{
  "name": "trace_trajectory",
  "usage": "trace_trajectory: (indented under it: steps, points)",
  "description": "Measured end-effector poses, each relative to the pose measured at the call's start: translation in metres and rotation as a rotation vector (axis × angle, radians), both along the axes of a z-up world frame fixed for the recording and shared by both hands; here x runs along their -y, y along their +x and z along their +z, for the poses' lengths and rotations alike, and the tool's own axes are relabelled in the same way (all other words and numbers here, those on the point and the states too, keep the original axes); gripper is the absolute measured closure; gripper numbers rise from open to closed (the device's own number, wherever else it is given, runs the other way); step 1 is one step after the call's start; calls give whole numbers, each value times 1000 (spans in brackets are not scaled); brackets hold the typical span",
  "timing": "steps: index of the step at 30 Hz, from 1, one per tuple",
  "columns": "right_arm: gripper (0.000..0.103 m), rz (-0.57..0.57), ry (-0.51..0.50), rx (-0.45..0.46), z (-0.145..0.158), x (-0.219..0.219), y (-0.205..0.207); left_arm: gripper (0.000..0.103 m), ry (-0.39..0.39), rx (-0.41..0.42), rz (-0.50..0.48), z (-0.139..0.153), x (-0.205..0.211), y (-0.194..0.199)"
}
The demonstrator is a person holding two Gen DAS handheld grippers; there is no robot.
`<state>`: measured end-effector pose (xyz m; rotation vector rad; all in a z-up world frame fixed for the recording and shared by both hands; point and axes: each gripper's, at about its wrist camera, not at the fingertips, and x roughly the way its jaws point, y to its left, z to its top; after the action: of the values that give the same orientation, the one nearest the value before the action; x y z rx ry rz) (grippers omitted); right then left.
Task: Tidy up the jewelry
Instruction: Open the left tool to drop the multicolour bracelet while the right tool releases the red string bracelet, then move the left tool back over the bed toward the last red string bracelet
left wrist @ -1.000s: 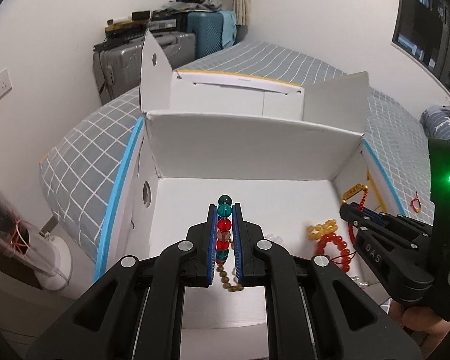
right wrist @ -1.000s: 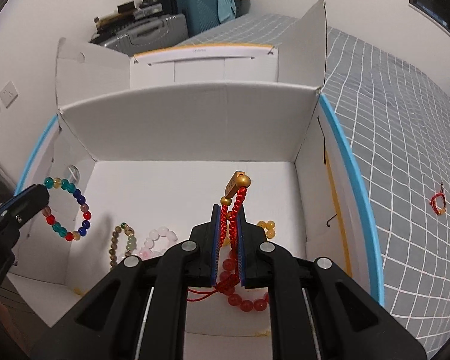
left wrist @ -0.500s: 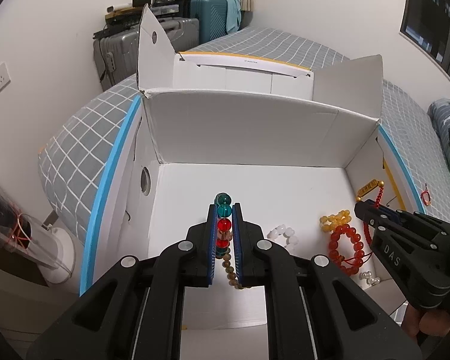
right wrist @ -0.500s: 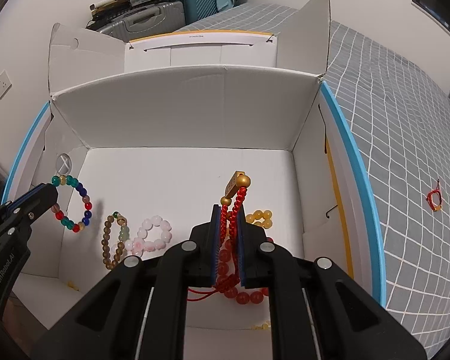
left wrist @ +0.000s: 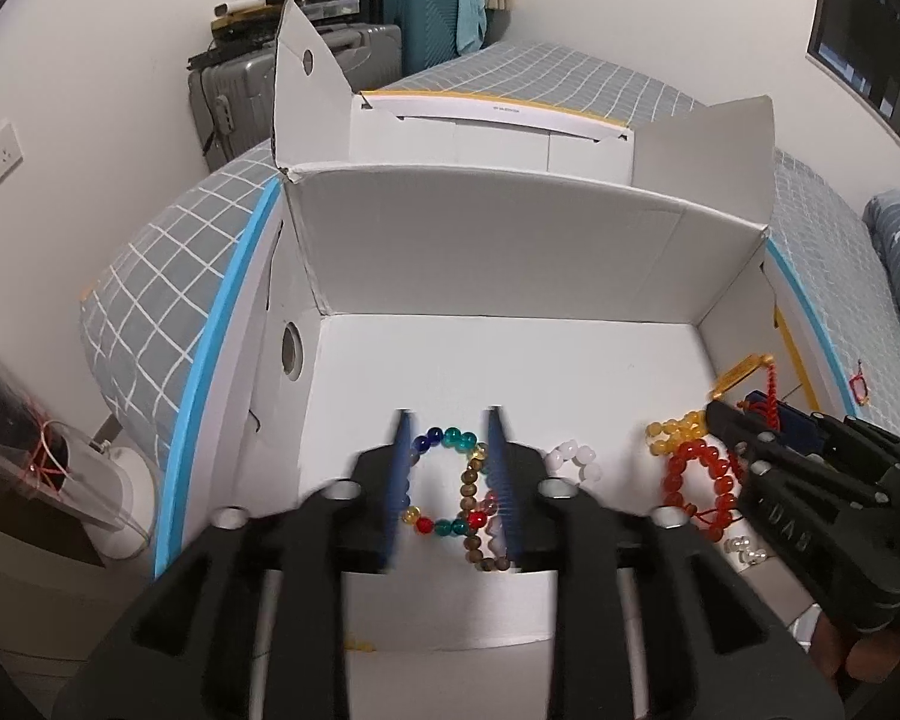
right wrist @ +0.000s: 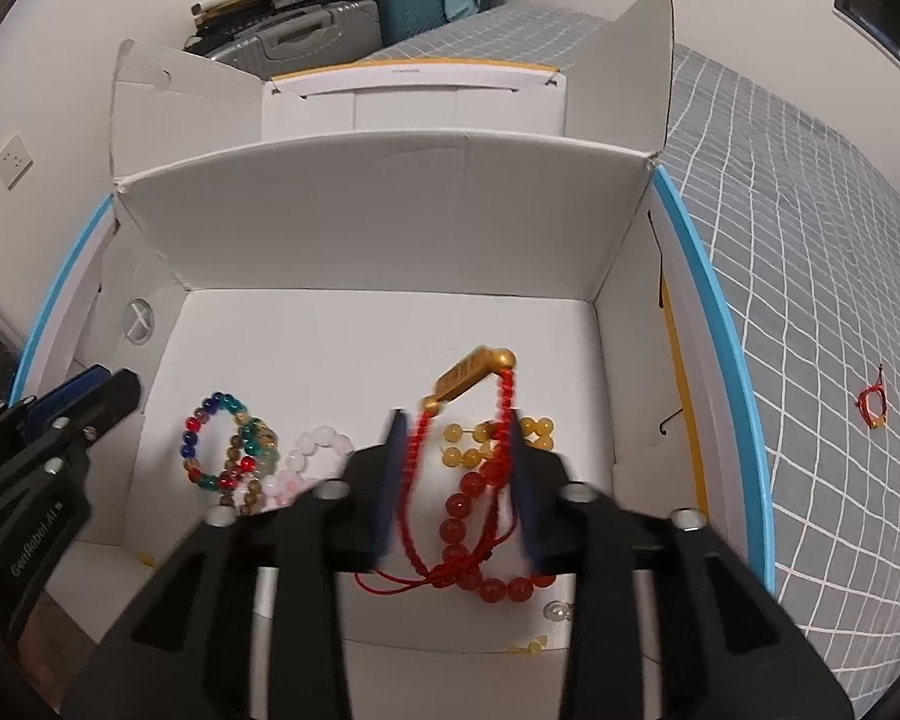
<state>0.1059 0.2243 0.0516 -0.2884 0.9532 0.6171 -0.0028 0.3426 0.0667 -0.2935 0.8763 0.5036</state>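
An open white cardboard box point(left wrist: 510, 252) stands on a grey checked bed. Inside it, my left gripper point(left wrist: 448, 414) has its jaws opening, and a multicoloured bead bracelet point(left wrist: 444, 480) lies on the box floor between them, free of the pads. My right gripper point(right wrist: 455, 414) is also opening. A red cord bracelet with a gold bar charm point(right wrist: 471, 372) hangs blurred between its jaws, its strands near the pads but not pinched. The right wrist view shows the left gripper point(right wrist: 108, 390) at the left edge, beside the multicoloured bracelet point(right wrist: 216, 444).
On the box floor also lie a brown bead bracelet point(left wrist: 471, 516), a pale pink one point(right wrist: 318, 456), yellow beads point(right wrist: 486, 438) and a big red-bead bracelet point(right wrist: 468, 516). A small red bracelet point(right wrist: 872, 405) lies on the bed, right of the box. Suitcases point(left wrist: 306, 78) stand behind.
Both grippers were shut on their bracelets and have now opened. The multicoloured bracelet has dropped onto the box floor; the red cord bracelet has come loose between the right jaws.
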Motion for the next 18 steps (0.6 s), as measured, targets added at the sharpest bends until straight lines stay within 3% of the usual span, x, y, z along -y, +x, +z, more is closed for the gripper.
trace_trajectory:
  steps: [6, 11, 18]
  points:
    - [21, 7, 51, 66, 20, 10, -12, 32, 34, 48, 4, 16, 8, -11]
    - [8, -38, 93, 111, 35, 35, -12, 17, 51, 85, 2, 26, 16, -15]
    - [8, -124, 115, 165, 55, 83, -6, 6, 59, 112, -33, 32, 37, -13]
